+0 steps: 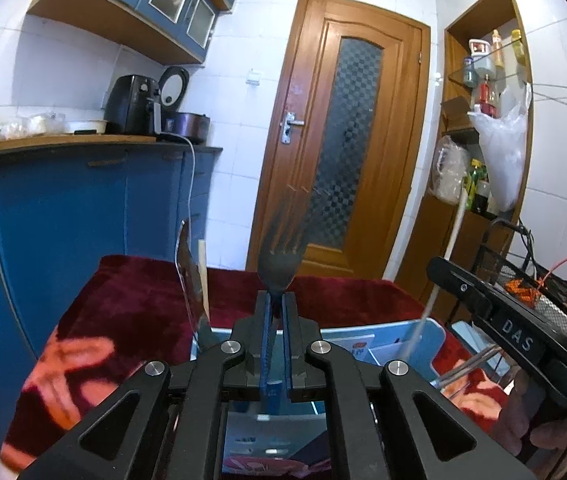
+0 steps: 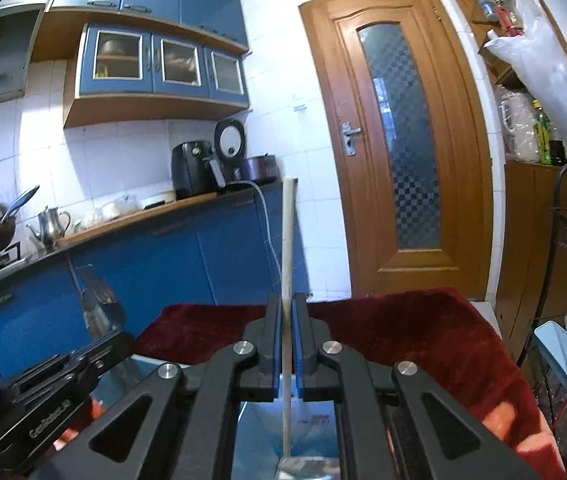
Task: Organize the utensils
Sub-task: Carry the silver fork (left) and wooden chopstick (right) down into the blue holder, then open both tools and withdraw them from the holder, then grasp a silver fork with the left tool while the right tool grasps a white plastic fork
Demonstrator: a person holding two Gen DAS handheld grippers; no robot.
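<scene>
Utensils are in both of my grippers at once: my left gripper (image 1: 277, 300) has its jaws pinched on the neck of a dark fork (image 1: 279, 270), tines pointing up toward twelve o'clock, and my right gripper (image 2: 287, 312) has its jaws nearly together on a pale chopstick (image 2: 288, 240) that stands almost upright, its lower end reaching down into a light blue organizer box (image 2: 259, 436) just below. From the left wrist view the same box (image 1: 435, 336) sits under the jaws on a red patterned cloth (image 1: 123, 300) covering the bench, and a shiny utensil handle (image 1: 187, 272) leans up out of it at about ten o'clock; more thin metal pieces show at three o'clock, too blurred to name. I judge the sorting partly done, with some items already standing in the box and these two not yet let go. Farther off are blue cabinets (image 2: 155, 264) and a wooden door (image 1: 347, 140).
</scene>
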